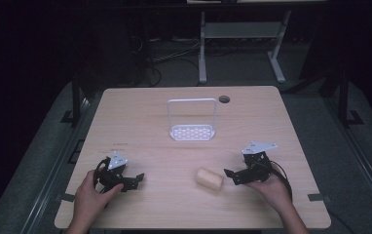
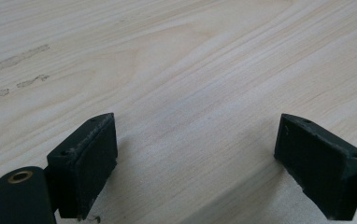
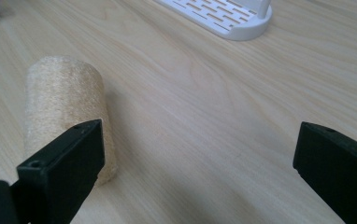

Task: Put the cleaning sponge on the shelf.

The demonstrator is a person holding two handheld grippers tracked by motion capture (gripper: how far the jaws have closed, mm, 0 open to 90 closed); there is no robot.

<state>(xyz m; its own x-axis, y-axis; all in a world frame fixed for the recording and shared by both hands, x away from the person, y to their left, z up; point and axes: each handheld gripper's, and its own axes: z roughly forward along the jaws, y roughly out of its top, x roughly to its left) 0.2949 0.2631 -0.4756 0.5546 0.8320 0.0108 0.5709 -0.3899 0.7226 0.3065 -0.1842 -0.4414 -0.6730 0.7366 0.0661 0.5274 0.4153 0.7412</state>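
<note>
Left gripper (image 1: 134, 179) open over bare table (image 1: 174, 161); right gripper (image 1: 229, 175) open beside loofah roll (image 1: 209, 179), white rack (image 1: 192, 131) farther off.

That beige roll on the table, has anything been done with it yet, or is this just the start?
Nothing looks done: the roll lies on the table, apart from the white rack. In hand: the right gripper sits open beside it. Any grasping or moving is left. The left gripper is open over bare wood.
</note>
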